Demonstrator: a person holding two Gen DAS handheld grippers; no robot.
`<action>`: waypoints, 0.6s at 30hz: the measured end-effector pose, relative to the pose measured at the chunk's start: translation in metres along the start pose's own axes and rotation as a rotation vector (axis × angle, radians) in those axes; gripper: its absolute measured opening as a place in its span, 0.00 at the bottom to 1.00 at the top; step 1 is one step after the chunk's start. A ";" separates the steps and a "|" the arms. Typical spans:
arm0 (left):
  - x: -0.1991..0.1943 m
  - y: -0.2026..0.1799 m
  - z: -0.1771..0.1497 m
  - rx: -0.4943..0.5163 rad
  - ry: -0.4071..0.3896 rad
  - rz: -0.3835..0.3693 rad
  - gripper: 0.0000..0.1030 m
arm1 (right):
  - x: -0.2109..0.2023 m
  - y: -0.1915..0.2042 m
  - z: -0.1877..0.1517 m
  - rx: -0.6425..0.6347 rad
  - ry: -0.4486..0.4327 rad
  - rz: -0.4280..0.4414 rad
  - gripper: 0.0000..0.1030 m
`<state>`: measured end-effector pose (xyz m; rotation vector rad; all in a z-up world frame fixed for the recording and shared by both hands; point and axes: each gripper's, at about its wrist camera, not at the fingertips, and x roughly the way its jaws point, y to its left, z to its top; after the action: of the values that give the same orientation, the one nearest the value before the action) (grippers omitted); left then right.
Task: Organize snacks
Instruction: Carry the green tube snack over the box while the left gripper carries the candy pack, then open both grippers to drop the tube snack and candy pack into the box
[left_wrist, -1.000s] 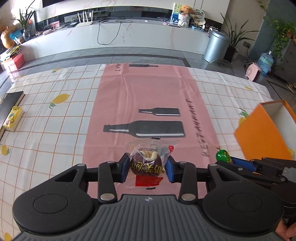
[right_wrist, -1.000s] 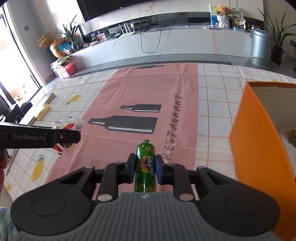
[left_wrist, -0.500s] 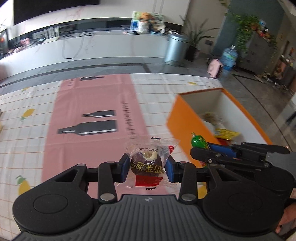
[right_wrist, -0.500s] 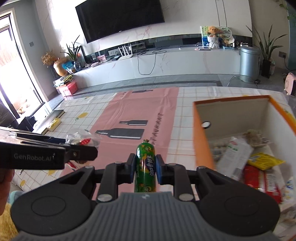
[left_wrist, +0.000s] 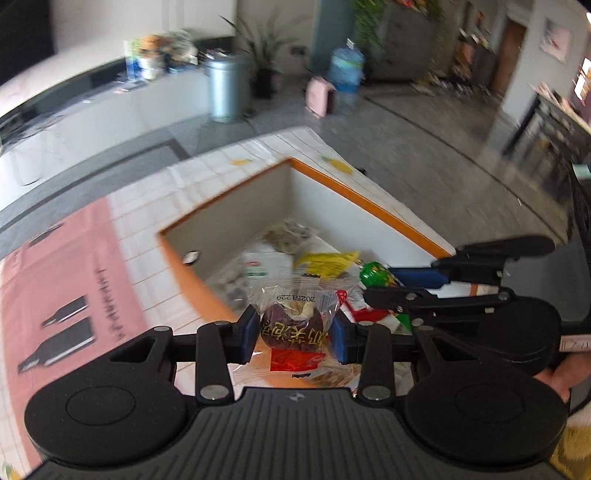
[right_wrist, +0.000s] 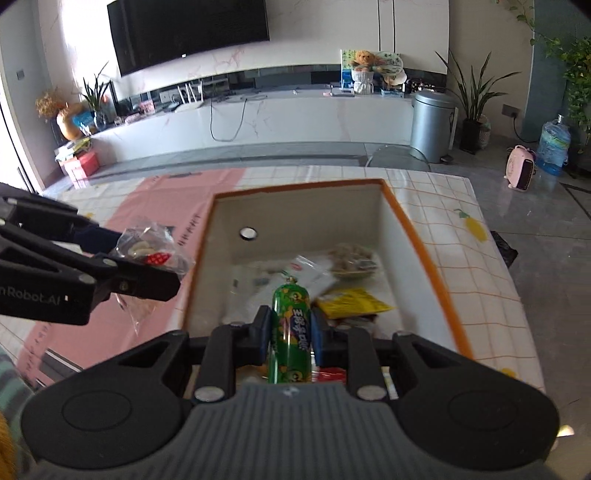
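This is a home living room. A large wall-mounted television (right_wrist: 192, 31) hangs above a long, low white media console (right_wrist: 258, 118) carrying a teddy bear (right_wrist: 364, 59) and other ornaments. Potted plants (right_wrist: 474, 107), a steel pedal bin (right_wrist: 431, 125), a water jug (right_wrist: 553, 147) and a pink heater (right_wrist: 521, 172) stand on the grey tiled floor beyond the table's far edge, its tablecloth (right_wrist: 480, 266) printed with lemons.

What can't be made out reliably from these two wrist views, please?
- Near end of the orange box: right wrist view, hidden behind the right tongs.
- Lower part of the green sausage: covered by the tongs' body.
- Snacks in the box: left wrist view, motion-blurred, partly behind the wrapped pastry in the left tongs.
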<state>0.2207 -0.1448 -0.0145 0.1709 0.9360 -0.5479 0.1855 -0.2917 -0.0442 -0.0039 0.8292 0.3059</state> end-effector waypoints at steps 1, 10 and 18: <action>0.010 -0.005 0.004 0.019 0.024 -0.014 0.43 | 0.003 -0.007 0.000 -0.008 0.012 -0.007 0.18; 0.086 -0.029 0.018 0.223 0.238 -0.051 0.43 | 0.036 -0.046 -0.001 -0.048 0.155 0.026 0.18; 0.122 -0.036 0.003 0.416 0.430 -0.057 0.44 | 0.056 -0.048 -0.006 -0.086 0.257 0.144 0.18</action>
<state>0.2614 -0.2220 -0.1075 0.6584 1.2368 -0.7732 0.2297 -0.3234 -0.0939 -0.0651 1.0732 0.4840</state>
